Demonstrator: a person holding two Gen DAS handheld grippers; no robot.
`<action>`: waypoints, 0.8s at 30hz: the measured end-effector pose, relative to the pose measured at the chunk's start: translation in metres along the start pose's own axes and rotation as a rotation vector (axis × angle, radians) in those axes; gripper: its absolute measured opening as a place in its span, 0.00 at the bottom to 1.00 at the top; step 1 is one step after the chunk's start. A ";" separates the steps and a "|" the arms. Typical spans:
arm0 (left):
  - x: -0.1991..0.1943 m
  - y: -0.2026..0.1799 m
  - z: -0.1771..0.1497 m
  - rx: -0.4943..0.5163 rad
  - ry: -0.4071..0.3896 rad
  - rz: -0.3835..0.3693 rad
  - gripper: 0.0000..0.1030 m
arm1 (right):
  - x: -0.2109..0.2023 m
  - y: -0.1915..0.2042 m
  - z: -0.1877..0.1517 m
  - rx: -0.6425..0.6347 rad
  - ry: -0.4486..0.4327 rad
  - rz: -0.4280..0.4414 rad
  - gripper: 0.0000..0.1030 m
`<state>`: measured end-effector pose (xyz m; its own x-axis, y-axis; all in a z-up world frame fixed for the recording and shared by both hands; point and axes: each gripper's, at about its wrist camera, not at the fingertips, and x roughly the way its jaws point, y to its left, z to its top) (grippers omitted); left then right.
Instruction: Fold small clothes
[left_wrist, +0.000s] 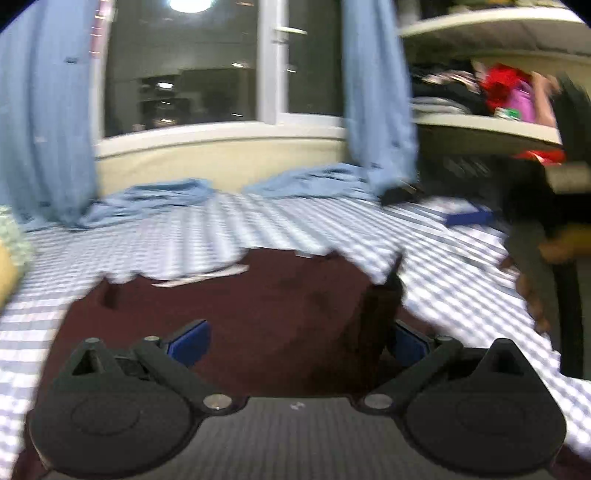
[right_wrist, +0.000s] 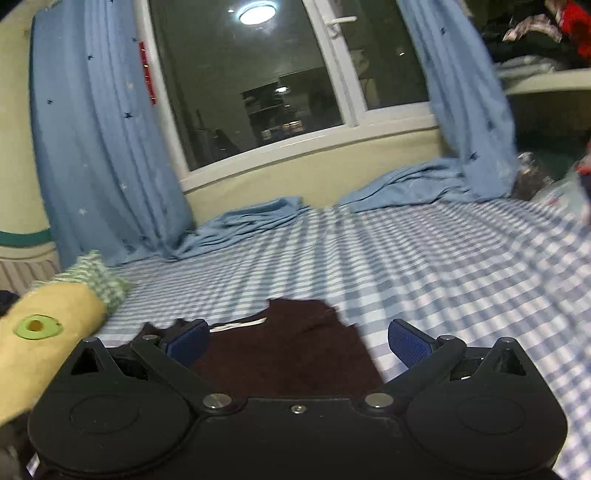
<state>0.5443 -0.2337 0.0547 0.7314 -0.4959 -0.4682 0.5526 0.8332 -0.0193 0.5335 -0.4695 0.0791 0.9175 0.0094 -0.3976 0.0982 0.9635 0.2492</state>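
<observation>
Item: dark maroon garment (left_wrist: 258, 317), lying on a bed with a blue-and-white checked sheet (left_wrist: 207, 236), directly ahead of both claws; a white label (right_wrist: 240, 324) shows near its far edge. In the left wrist view one side of the cloth stands up in a fold close to the right blue pad. Left claw (left_wrist: 297, 341): fingers spread wide, cloth beneath the gap, nothing pinched. Right claw (right_wrist: 297, 341): likewise spread, poised over the near edge of the garment. Surroundings: tan cushion with green checked end (right_wrist: 55, 317) at the left of the bed; light blue curtains (right_wrist: 99, 147) pooling on the sheet; dark window (right_wrist: 258, 81); cluttered shelf (left_wrist: 487, 122) at right. Left view is motion-blurred.
</observation>
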 end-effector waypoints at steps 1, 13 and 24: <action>0.008 -0.014 -0.001 0.010 0.016 -0.042 0.99 | -0.006 -0.001 0.004 -0.022 -0.011 -0.020 1.00; -0.026 -0.025 -0.028 0.077 0.045 0.118 0.99 | 0.083 0.015 -0.077 -0.237 0.276 0.036 0.99; 0.064 0.093 -0.061 -0.101 0.211 0.321 1.00 | 0.101 0.025 -0.081 -0.233 0.286 0.000 1.00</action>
<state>0.6179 -0.1725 -0.0310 0.7566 -0.1543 -0.6355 0.2600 0.9626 0.0758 0.5976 -0.4232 -0.0266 0.7696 0.0522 -0.6364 -0.0225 0.9982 0.0548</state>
